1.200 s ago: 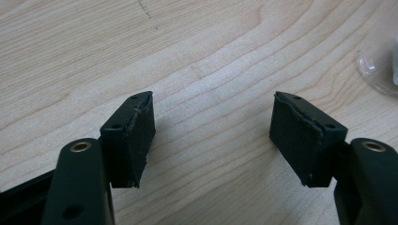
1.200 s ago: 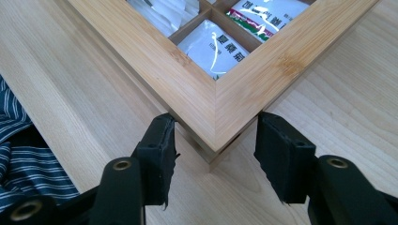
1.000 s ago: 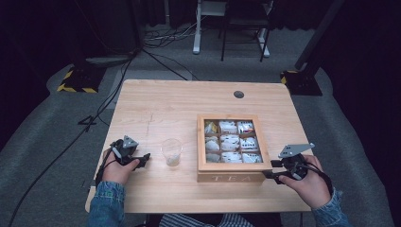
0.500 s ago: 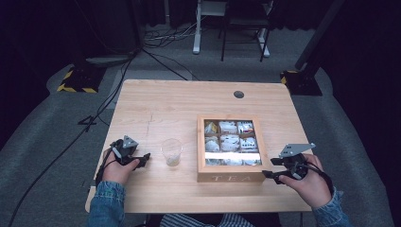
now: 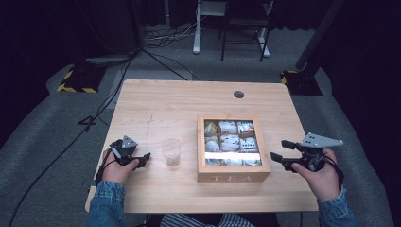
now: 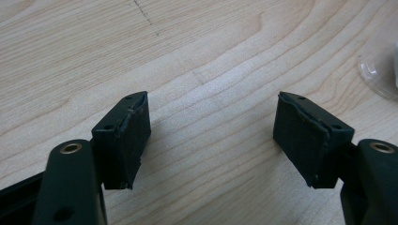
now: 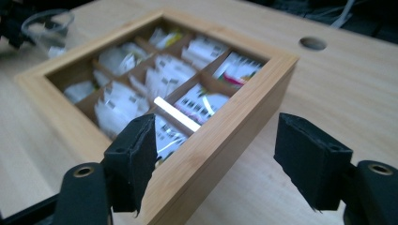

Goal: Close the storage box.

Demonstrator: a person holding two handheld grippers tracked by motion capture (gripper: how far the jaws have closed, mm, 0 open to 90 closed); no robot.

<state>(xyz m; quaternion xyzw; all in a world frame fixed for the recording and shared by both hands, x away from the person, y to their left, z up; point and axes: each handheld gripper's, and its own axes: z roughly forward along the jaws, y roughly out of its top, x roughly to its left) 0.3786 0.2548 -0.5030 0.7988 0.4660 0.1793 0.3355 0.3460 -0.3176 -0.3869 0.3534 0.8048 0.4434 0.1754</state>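
Observation:
A wooden tea box [image 5: 203,147] marked TEA stands right of the table's middle, its compartments filled with white tea bags. A bright strip of glare crosses its near row. My right gripper [image 5: 279,150] is open just off the box's right side, and the right gripper view has the box wall [image 7: 225,140] between and ahead of its jaws [image 7: 216,124]. A clear plastic cup [image 5: 171,151] stands left of the box. Further left, my left gripper [image 5: 142,159] rests low on the table, open over bare wood [image 6: 213,103], with the cup's rim [image 6: 380,75] at its right.
The light wooden table [image 5: 170,106] has a round cable hole [image 5: 239,94] near its far edge. Bare wood lies behind the box and cup. Cables run across the grey floor beyond, where a desk frame and stand bases are.
My right gripper has shifted slightly away from the table's front edge, alongside the box. A glare strip has appeared over the box's near row. The left gripper is where it was.

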